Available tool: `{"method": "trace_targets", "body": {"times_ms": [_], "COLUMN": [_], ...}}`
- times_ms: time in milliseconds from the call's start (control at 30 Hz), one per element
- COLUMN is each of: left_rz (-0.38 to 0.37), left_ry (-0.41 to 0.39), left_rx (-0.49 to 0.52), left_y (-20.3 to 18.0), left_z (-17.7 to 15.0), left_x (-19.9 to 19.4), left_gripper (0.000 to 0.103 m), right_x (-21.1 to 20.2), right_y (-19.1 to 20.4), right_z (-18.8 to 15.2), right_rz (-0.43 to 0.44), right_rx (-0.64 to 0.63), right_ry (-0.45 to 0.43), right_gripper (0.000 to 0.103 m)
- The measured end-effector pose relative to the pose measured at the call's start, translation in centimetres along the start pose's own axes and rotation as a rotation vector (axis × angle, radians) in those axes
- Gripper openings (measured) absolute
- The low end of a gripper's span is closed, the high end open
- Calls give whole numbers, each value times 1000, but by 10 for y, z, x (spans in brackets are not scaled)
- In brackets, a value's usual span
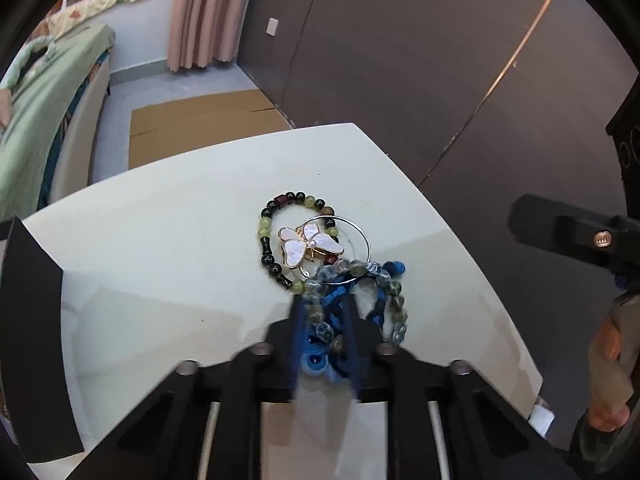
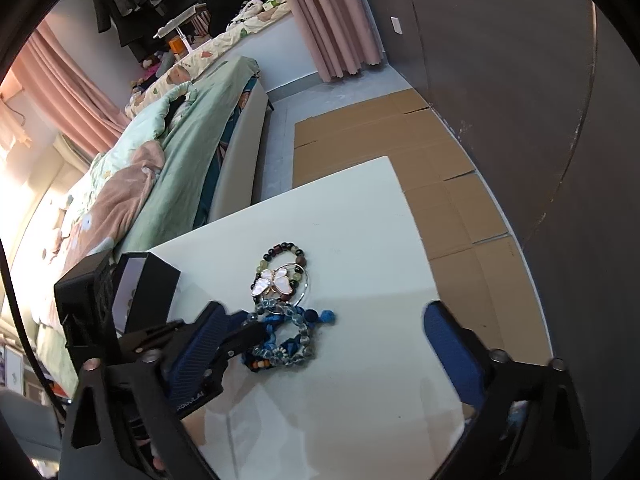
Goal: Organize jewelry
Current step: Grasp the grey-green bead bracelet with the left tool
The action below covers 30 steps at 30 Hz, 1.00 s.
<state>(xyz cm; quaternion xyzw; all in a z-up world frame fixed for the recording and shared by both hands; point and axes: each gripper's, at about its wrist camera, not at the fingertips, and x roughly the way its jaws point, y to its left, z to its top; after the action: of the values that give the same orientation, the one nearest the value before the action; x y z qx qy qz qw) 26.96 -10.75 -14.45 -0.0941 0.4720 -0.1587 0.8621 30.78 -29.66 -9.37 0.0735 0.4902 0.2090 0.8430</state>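
Observation:
A pile of jewelry lies on the white table [image 1: 160, 240]. It holds a dark and green bead bracelet [image 1: 266, 236], a pearl butterfly brooch [image 1: 310, 246], a thin silver hoop [image 1: 360, 232] and a blue-grey bead bracelet with blue cord [image 1: 384, 300]. My left gripper [image 1: 325, 312] is shut on the blue bracelet at the pile's near end. In the right wrist view the same pile [image 2: 284, 296] lies ahead, with the left gripper [image 2: 240, 332] gripping the blue bracelet [image 2: 288, 344]. My right gripper [image 2: 332, 320] is open and empty, just right of the pile.
A black box [image 2: 120, 300] stands open at the table's left side. A bed with green bedding [image 2: 180, 152] lies beyond the table. Cardboard sheets [image 2: 400, 140] cover the floor by the dark wall. The table's right edge [image 2: 448, 300] is close.

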Motion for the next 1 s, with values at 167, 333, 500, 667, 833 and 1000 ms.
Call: {"method": "trace_targets", "body": {"times_ms": [167, 333, 500, 667, 833, 1000], "left_rz": [-26, -49, -73, -78, -81, -77], "left_ry": [-12, -62, -99, -133, -163, -184], "left_rx": [-21, -50, -68, -82, -101, -112], "left_y": [6, 14, 19, 26, 35, 43], "left_z": [1, 5, 7, 8, 8, 10], "left_x": [-9, -33, -52, -69, -84, -94], "left_gripper": [9, 9, 9, 9, 9, 9], "right_x": [19, 33, 49, 65, 81, 85], "right_y": [-4, 1, 8, 12, 14, 11], "right_z": [-1, 2, 3, 5, 6, 7], "right_rz": [32, 72, 108, 122, 109, 107], "right_rx": [53, 77, 110, 144, 159, 170], "right_ry": [49, 68, 93, 105, 128, 124], "right_gripper": [74, 65, 54, 52, 41, 10]}}
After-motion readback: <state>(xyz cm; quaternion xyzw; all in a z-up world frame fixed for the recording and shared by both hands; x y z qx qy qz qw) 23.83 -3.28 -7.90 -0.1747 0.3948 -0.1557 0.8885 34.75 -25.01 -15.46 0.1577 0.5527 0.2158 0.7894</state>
